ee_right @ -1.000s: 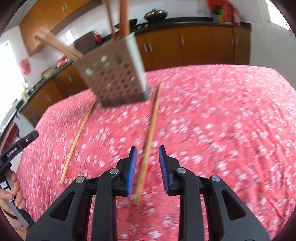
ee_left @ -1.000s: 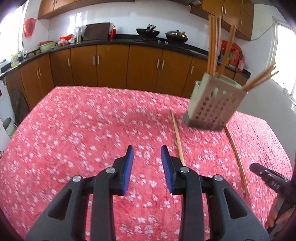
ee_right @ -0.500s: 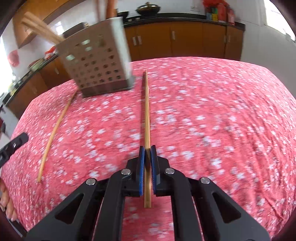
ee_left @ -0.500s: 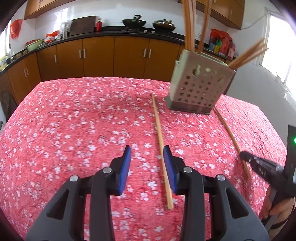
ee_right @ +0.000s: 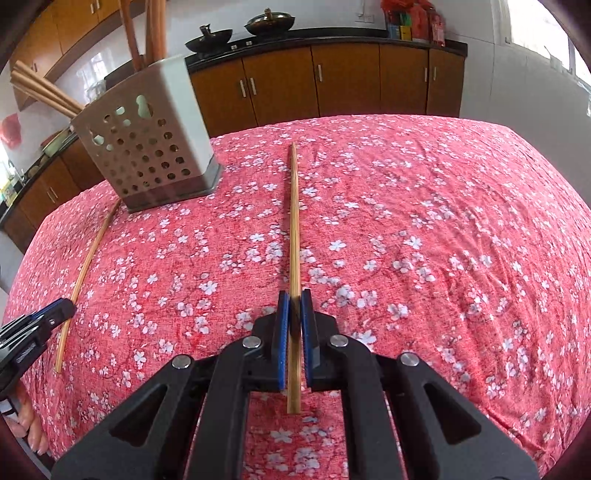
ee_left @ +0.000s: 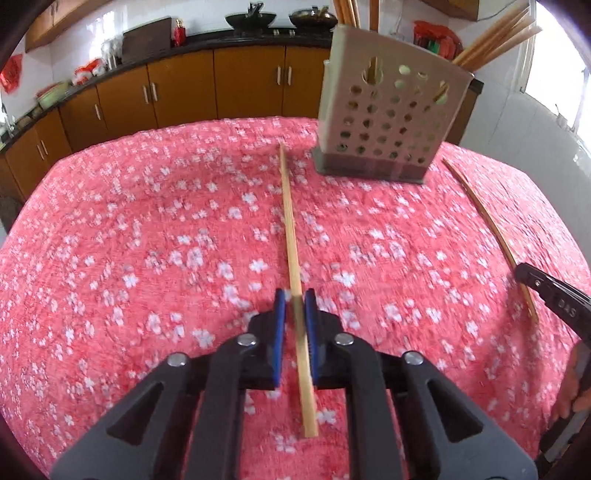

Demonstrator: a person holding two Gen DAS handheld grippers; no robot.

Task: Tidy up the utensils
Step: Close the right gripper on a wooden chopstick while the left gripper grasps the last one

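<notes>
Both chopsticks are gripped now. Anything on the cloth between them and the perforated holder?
Nothing visible. Bare tablecloth lies between the right gripper's chopstick and the holder, likewise between the left gripper's chopstick and it.

A perforated utensil holder [ee_left: 388,114] stands on the cloth-covered worktop [ee_left: 147,240], toward its far edge, with several chopsticks [ee_left: 495,40] standing in it. Two more chopsticks are laid on the cloth, one at each side of the holder, each running from near its base toward the near edge. The left chopstick [ee_left: 291,243] is gripped near its near end between the pads of the left gripper [ee_left: 294,314]; the right chopstick [ee_right: 294,236] is likewise clamped in the right gripper [ee_right: 294,314]. Behind the worktop a row of cabinets [ee_right: 332,81] is set under a counter, on which two woks [ee_right: 240,31] are placed.
</notes>
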